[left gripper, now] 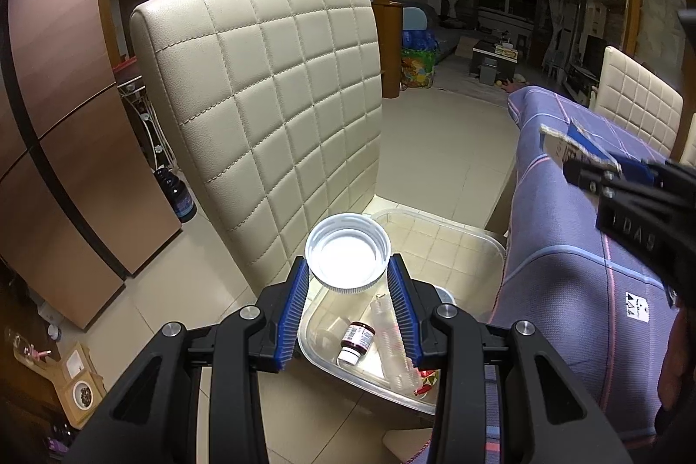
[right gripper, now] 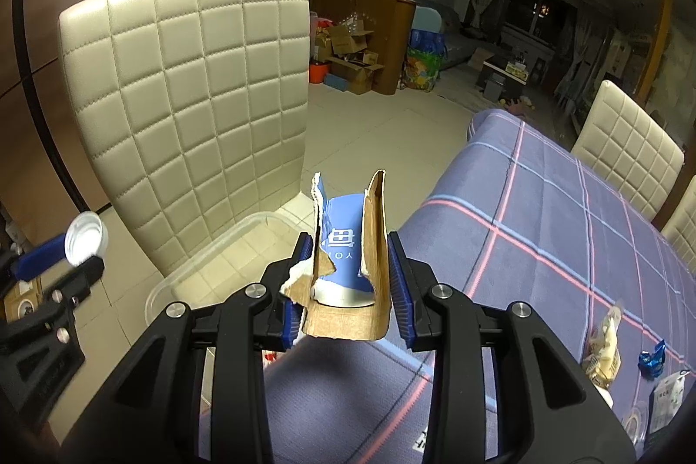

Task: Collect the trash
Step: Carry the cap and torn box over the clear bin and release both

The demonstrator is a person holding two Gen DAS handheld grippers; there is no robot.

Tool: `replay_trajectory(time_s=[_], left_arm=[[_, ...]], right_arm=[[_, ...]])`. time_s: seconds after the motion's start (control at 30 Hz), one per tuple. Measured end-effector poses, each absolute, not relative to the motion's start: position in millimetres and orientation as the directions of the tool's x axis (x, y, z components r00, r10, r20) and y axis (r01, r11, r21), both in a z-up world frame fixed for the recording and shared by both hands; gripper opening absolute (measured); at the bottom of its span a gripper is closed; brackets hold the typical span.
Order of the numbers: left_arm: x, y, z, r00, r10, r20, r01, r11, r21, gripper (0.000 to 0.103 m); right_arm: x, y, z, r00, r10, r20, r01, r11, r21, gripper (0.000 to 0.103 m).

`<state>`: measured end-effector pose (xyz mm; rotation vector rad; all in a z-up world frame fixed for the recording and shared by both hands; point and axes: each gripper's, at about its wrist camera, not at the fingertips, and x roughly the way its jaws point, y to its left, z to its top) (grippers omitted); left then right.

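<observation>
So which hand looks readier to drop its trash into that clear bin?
The left. The left gripper holds the white cap right above the clear bin, while the right gripper's torn cardboard hangs beside it.

1. The left gripper (left gripper: 348, 272) clamps a white plastic lid (left gripper: 347, 253) between its blue pads, open side facing the camera.
2. Below the lid, a clear plastic bin (left gripper: 478, 242) sits on a cream quilted chair (left gripper: 269, 103).
3. The bin holds a small dark bottle (left gripper: 357, 340) with a white cap and a stack of clear cups (left gripper: 391, 338).
4. At the right edge, the right gripper (left gripper: 583, 168) carries a torn blue-and-brown piece of cardboard (left gripper: 570, 142) above a purple plaid tablecloth (left gripper: 561, 229).
</observation>
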<state>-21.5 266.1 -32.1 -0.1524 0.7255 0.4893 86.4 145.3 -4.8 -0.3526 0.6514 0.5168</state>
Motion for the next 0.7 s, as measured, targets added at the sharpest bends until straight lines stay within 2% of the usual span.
replay_trajectory(time_s=[0.07, 0.13, 0.33, 0.47, 0.7], left_arm=[[-21, 267, -33, 0.639, 0.373, -0.673, -0.479, 0.877, 0.032, 0.037], [-22, 266, -33, 0.638, 0.373, -0.673, -0.478, 0.878, 0.032, 0.037], [-20, 266, -33, 0.636, 0.365, -0.680, -0.476, 0.879, 0.026, 0.038], [-15, 266, -35, 0.635, 0.356, -0.686, -0.470, 0.882, 0.023, 0.038], [7, 265, -39, 0.629, 0.341, -0.699, -0.458, 0.889, 0.022, 0.038]], right_arm=[[87, 147, -2, 0.686, 0.344, -0.641, -0.552, 0.820, -0.150, 0.059], [84, 147, 2, 0.709, 0.342, -0.617, -0.538, 0.827, -0.160, 0.068], [80, 145, 1, 0.725, 0.322, -0.609, -0.530, 0.826, -0.193, 0.070], [81, 138, 1, 0.738, 0.312, -0.599, -0.512, 0.836, -0.196, 0.079], [88, 126, -2, 0.732, 0.301, -0.611, -0.501, 0.845, -0.185, 0.079]])
